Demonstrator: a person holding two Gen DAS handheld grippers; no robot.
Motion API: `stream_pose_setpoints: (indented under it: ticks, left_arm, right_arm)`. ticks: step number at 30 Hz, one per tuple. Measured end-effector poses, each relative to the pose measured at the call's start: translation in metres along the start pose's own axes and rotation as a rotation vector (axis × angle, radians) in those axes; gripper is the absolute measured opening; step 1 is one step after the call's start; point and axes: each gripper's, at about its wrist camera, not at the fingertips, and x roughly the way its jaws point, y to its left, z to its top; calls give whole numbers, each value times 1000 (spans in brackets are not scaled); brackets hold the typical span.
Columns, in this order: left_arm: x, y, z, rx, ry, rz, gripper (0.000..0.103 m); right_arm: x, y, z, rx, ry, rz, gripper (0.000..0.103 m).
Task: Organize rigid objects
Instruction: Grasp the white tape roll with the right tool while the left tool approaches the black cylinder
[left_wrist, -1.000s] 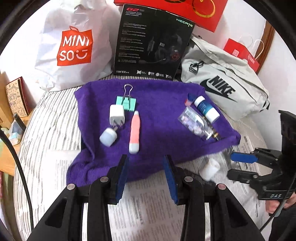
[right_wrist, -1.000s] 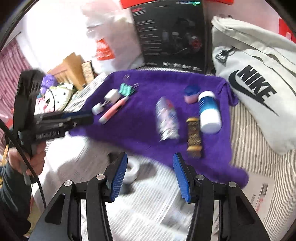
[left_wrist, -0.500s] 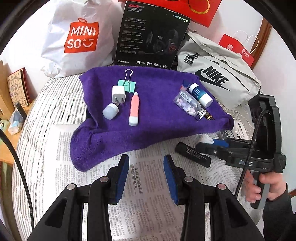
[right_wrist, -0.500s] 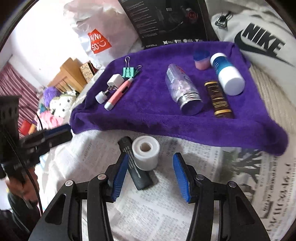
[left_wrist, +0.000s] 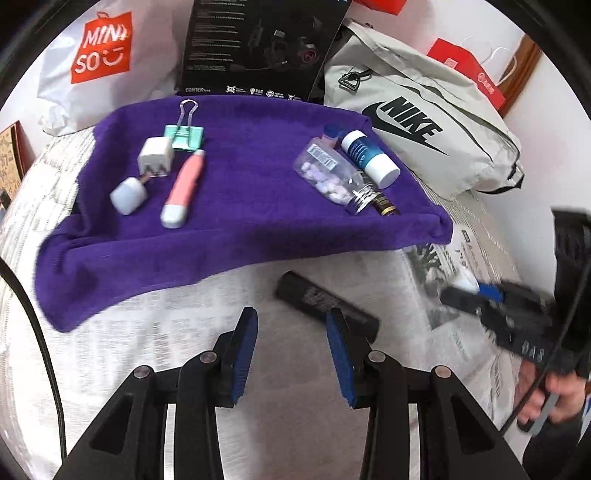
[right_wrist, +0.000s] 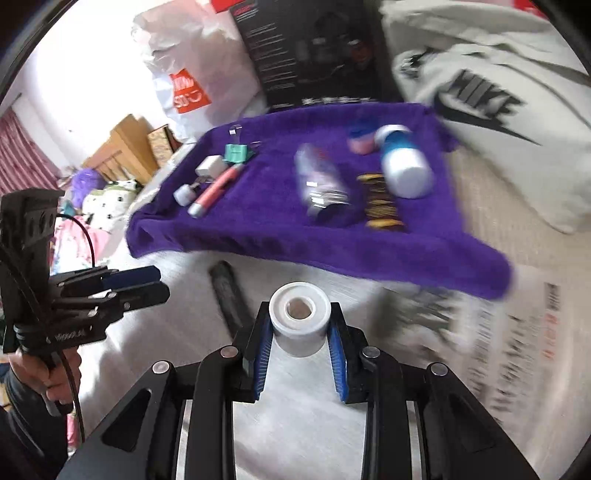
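Right gripper (right_wrist: 299, 332) clamps white roll (right_wrist: 299, 317), hole up, over newspaper; purple towel (right_wrist: 280, 236) just ahead. Left gripper (left_wrist: 291, 332) wide, empty; black tube (left_wrist: 325, 306) lies slantwise, touching its right finger.

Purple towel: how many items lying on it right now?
8. Left cluster: binder clip, charger plug, small white cap, pink pen. Right cluster: pill bottle, blue-white bottle, pink-blue jar, brown tube. More may be hidden.

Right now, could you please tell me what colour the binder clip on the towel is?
Mint green body with silver wire handles; the binder clip shows best in the left wrist view.
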Motion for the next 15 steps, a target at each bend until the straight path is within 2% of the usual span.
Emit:
stream_pose_setpoints:
  ticks: [6, 12, 15]
  left_arm:
    - [16, -21, 5, -40, 15, 24, 37]
    - [26, -31, 12, -52, 28, 79, 37]
    - [32, -38, 11, -24, 29, 114, 40]
  right_arm:
    - [-15, -28, -26, 48, -7, -55, 29]
    - [-10, -30, -42, 26, 1, -73, 29]
    - [-10, -32, -45, 40, -19, -62, 29]
